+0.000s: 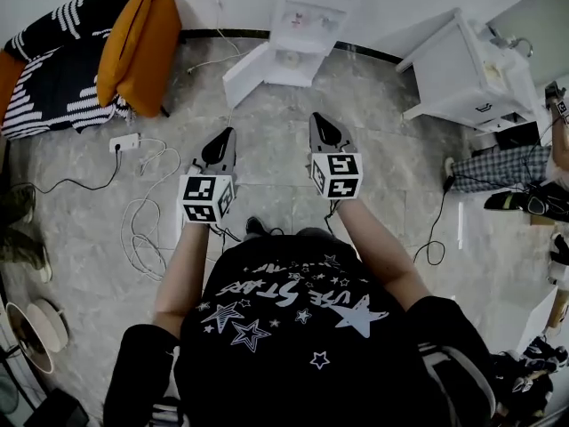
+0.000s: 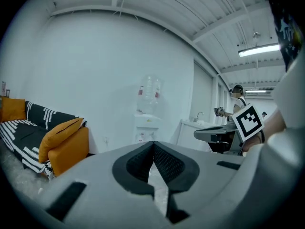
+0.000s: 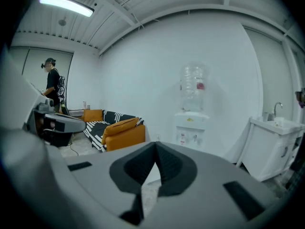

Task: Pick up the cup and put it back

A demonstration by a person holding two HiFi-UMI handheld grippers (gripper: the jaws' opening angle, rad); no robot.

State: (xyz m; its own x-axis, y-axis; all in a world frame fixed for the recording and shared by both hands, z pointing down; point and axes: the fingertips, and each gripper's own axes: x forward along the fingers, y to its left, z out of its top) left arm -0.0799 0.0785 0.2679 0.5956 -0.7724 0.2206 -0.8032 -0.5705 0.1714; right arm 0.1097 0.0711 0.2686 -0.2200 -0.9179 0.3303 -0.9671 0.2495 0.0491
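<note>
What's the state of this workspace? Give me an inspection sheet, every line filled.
Surface: grey marbled stone floor; no table in view.
Job's things: cup, nothing seen.
Clutter: white power strip lying on the floor at left.
Grippers: left tool shut, empty; right tool shut, empty; both held out over the floor.
Cables: white cable in loose loops left of the person; thin black cable beside the strip; second black cable at right.
Surroundings: white water dispenser against the wall; white sink cabinet to its right; black-and-white striped sofa with orange cushions to its left; another person standing in the background.
</note>
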